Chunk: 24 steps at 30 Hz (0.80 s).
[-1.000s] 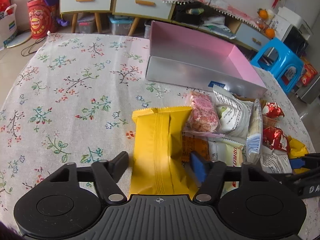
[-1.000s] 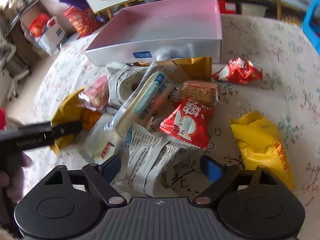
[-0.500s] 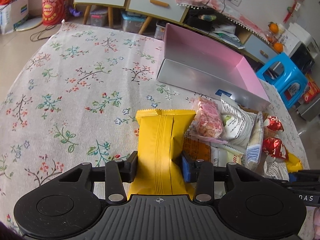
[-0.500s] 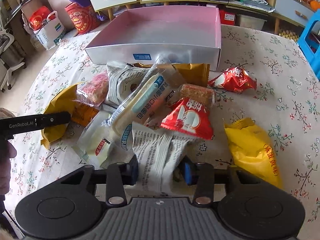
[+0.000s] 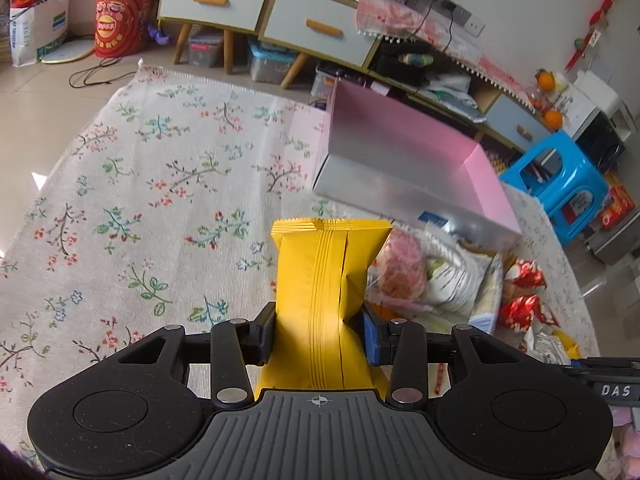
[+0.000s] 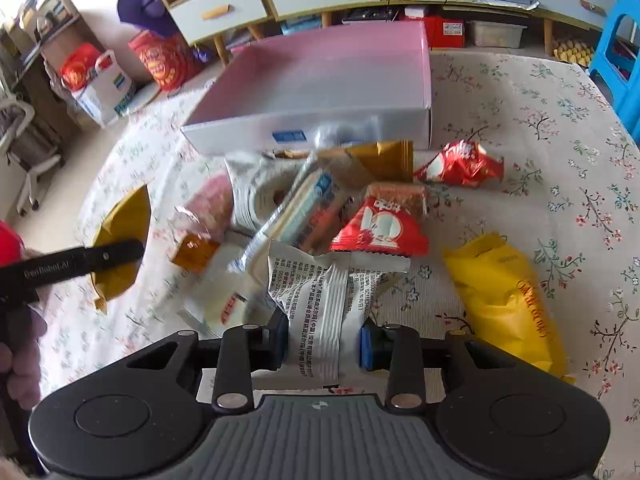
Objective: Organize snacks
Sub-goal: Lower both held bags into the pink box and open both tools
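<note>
My left gripper [image 5: 318,338] is shut on a yellow snack packet [image 5: 324,280] and holds it lifted above the floral tablecloth [image 5: 160,184]. My right gripper [image 6: 322,346] is shut on a white printed snack packet [image 6: 320,296], raised over the pile. An empty pink box [image 5: 404,156] with silver walls stands beyond the pile; it also shows in the right wrist view [image 6: 332,76]. The pile of snacks [image 6: 320,208] lies in front of the box. The left gripper [image 6: 72,266] with its yellow packet [image 6: 120,236] shows at the left of the right wrist view.
A second yellow packet [image 6: 508,300] lies right of the pile, a red packet [image 6: 460,164] near the box corner. A blue stool [image 5: 560,184] stands right of the table. Drawers [image 5: 272,12] and floor clutter lie beyond the table edge.
Both grippers closed from open onto their packets, then lifted them. The views rose and tilted towards the pink box.
</note>
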Motion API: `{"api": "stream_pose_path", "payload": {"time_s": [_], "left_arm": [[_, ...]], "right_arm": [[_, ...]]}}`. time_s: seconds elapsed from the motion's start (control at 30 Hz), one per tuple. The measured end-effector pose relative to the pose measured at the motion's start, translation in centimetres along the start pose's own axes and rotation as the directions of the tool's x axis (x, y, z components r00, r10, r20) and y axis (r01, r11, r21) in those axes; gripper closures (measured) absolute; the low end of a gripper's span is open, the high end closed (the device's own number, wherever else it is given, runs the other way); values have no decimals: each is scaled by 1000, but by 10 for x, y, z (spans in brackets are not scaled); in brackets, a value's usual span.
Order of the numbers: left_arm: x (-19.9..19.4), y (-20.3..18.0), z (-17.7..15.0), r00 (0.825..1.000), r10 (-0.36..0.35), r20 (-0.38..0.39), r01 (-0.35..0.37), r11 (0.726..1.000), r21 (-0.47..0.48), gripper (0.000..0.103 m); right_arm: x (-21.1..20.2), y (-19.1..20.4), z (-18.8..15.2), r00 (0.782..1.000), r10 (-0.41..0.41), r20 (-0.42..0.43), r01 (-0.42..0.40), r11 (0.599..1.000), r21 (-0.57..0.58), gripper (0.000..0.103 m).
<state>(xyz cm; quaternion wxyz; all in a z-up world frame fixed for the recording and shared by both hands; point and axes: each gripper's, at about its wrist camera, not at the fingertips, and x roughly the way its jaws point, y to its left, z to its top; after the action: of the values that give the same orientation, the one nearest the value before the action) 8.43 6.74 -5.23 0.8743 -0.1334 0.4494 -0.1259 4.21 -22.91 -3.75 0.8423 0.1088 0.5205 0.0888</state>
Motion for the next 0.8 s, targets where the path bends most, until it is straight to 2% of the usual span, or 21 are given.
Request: {"api": "stream_pose_path", "payload": {"time_s": [0.2, 0.4, 0.6, 0.8], "left_arm": [[-7, -12, 13, 1000, 0, 31, 0, 1000, 16, 64], [4, -30, 44, 995, 15, 99, -21, 997, 68, 64], [37, -49, 80, 992, -11, 122, 3, 998, 62, 64], [70, -67, 110, 986, -7, 168, -14, 992, 125, 64]], "right_arm": [[-24, -5, 13, 997, 28, 66, -30, 999, 39, 81], [-30, -5, 44, 992, 0, 129, -8, 998, 60, 81], [-17, -16, 83, 984, 7, 180, -28, 994, 110, 81], [10, -28, 125, 974, 9, 225, -42, 989, 141, 81]]}}
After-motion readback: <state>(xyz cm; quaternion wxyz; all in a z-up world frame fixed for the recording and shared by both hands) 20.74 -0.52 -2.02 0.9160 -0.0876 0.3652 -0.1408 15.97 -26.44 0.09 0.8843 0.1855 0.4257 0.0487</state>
